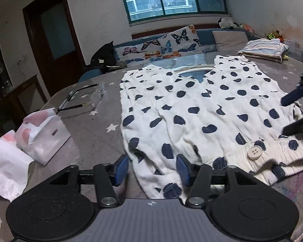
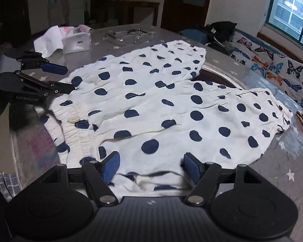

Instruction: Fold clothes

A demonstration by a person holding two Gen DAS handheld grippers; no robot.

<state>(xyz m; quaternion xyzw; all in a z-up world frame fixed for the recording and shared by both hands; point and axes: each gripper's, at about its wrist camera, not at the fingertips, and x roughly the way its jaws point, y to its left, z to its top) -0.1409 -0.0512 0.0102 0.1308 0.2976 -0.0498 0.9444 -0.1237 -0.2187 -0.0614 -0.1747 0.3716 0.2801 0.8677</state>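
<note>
The polka-dot trousers (image 1: 192,111) lie spread flat on the grey star-print table (image 1: 95,133), both legs pointing away toward the window, waistband and its white button (image 1: 254,152) at the near edge. The left gripper (image 1: 152,170) hangs over the waist corner on its side with its jaws apart, cloth between the blue pads but not pinched. The right gripper (image 2: 150,168) sits at the opposite waist edge, jaws also wide, fabric bunched loosely under it.

Risks from here, as I judge them: 2 open jaws closing unevenly could catch only the top layer, so the fold drags the upper cloth and leaves the lower one behind. The elastic waistband is thick and rumpled; a shallow bite may slip off mid-lift. A lopsided pull could skew the legs. The tissue box (image 1: 43,139) and clear safety glasses (image 1: 86,98) lie near the left side, within reach of a swinging fold.
</note>
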